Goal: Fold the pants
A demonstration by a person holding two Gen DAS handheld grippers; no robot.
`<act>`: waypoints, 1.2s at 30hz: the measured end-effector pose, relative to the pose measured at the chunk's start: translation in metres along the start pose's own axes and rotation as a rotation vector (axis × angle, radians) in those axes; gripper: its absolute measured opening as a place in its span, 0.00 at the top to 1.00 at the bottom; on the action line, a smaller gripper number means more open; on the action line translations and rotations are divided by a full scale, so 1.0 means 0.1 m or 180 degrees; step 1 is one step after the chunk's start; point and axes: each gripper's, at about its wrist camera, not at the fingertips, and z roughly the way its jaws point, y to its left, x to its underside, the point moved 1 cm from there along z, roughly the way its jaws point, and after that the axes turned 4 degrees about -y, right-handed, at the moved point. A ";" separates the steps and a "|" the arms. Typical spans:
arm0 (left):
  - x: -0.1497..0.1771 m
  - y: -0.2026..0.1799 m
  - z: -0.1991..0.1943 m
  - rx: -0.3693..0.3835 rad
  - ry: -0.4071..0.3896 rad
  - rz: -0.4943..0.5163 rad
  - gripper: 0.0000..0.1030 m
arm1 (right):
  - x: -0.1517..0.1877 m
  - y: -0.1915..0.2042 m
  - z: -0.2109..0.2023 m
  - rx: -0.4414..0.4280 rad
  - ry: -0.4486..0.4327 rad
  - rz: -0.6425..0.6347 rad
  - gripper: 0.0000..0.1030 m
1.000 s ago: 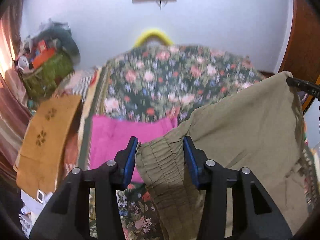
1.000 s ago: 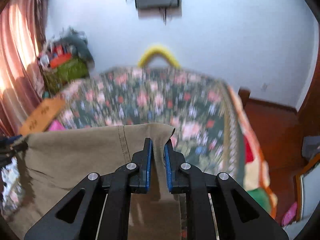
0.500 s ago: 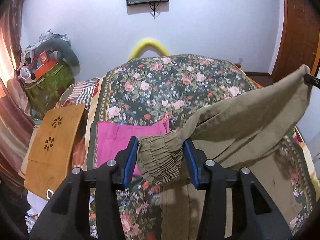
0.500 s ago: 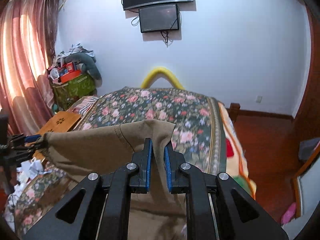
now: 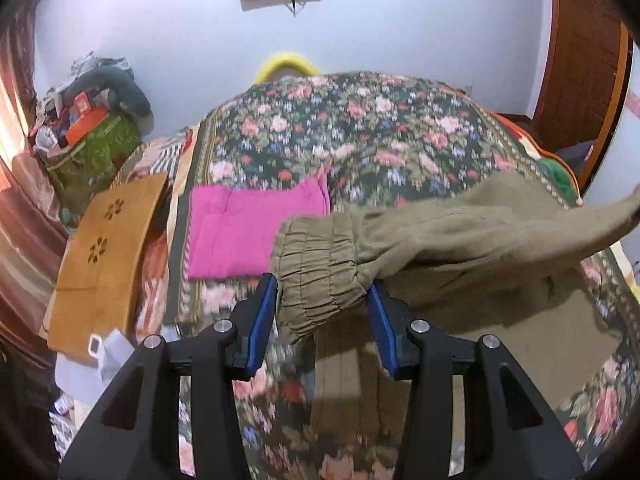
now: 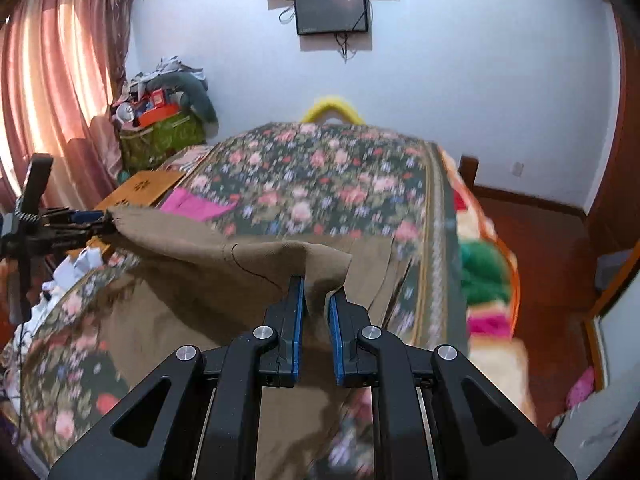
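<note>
Olive-brown pants (image 5: 460,248) hang stretched between my two grippers over a bed with a floral cover (image 5: 360,132). My left gripper (image 5: 322,300) is shut on the gathered elastic waistband (image 5: 320,264), held just above the bed. My right gripper (image 6: 317,300) is shut on a corner of the pants (image 6: 320,260). In the right wrist view the fabric runs left to the left gripper (image 6: 80,220). The lower part of the pants lies on the bed (image 6: 200,320).
A folded pink cloth (image 5: 252,232) lies on the bed beyond the left gripper. A wooden board (image 5: 104,248) leans at the bed's left side, with a green bag of clutter (image 5: 92,148) behind. White wall and screens stand ahead; wooden floor (image 6: 540,248) to the right.
Both grippers have moved down and forward with the pants, so the fabric now sags lower and more of it rests on the bed. Both grips stay shut.
</note>
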 end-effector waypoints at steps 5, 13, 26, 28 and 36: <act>0.29 0.02 0.05 -0.0004 0.0119 -0.0005 0.56 | 0.37 0.14 -0.02 0.0001 0.0146 0.0015 0.90; 0.62 0.08 0.06 0.0111 0.0301 -0.0046 0.56 | 0.74 0.25 -0.02 0.0025 0.0298 0.0147 0.89; 0.98 0.26 -0.05 0.0176 0.0554 -0.0199 0.56 | 1.05 0.20 -0.11 0.0068 0.0641 0.0238 0.88; 0.99 0.34 -0.09 0.0145 0.0543 -0.0228 0.56 | 1.09 0.19 -0.18 0.0049 0.0677 0.0266 0.88; 0.66 0.70 -0.10 0.0017 0.0423 -0.0576 0.40 | 0.94 0.03 -0.52 0.0140 0.0467 0.0500 0.86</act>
